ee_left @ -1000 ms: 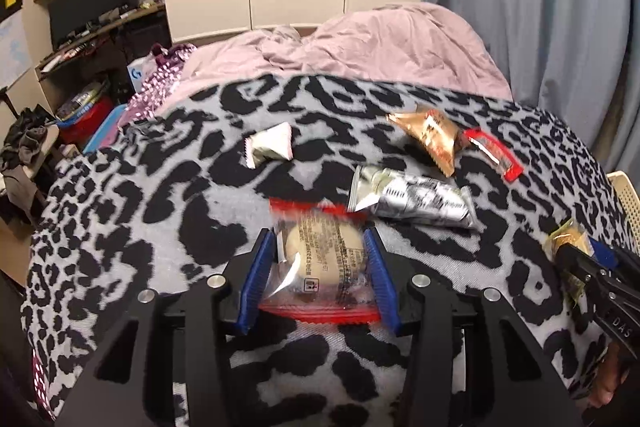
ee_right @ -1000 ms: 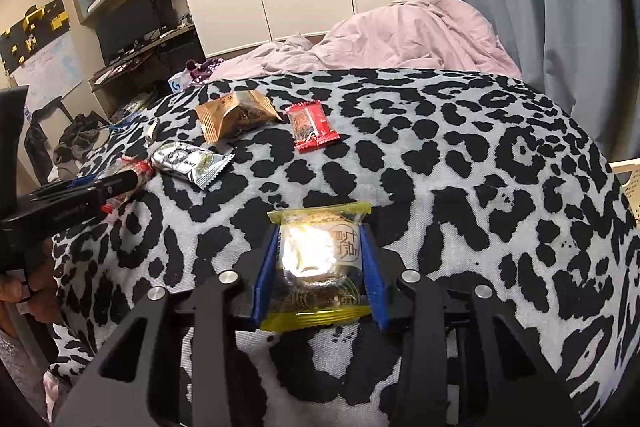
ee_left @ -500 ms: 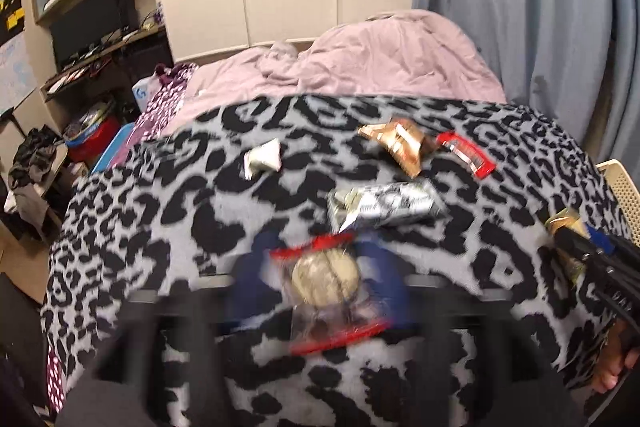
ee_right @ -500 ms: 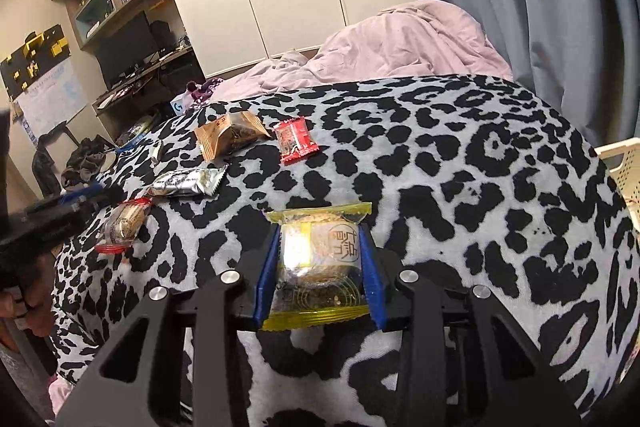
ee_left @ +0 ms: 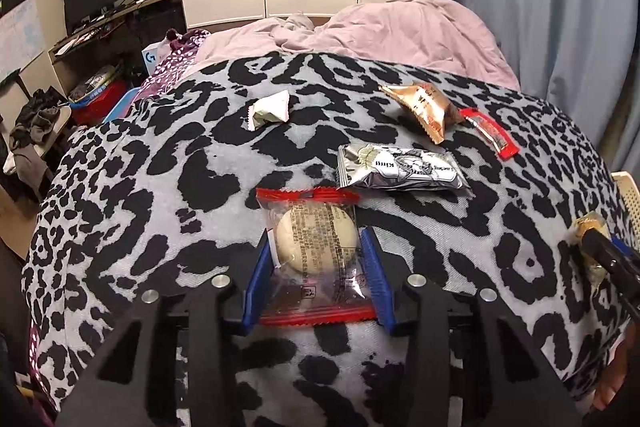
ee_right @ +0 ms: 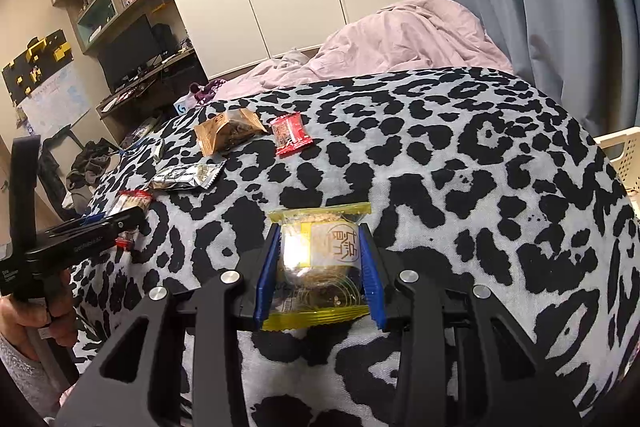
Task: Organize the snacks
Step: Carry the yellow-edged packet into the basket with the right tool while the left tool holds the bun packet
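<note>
Snacks mid-sort: left gripper (ee_left: 318, 277) fingers, just closing, clasp the biscuit pack (ee_left: 316, 255), right gripper (ee_right: 320, 277) fingers clamp the yellow pack (ee_right: 320, 271); next, a spot beyond the fingers.

Glossy clear plastic wraps the red-edged biscuit packet (ee_left: 314, 259), lying on the matt, woven leopard-print cloth (ee_left: 160, 195); the silver packet (ee_left: 400, 171) looks foil-shiny.

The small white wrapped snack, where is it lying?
In the left wrist view the small white wrapped snack lies alone on the leopard-print blanket, far left of the gold packet.
</note>
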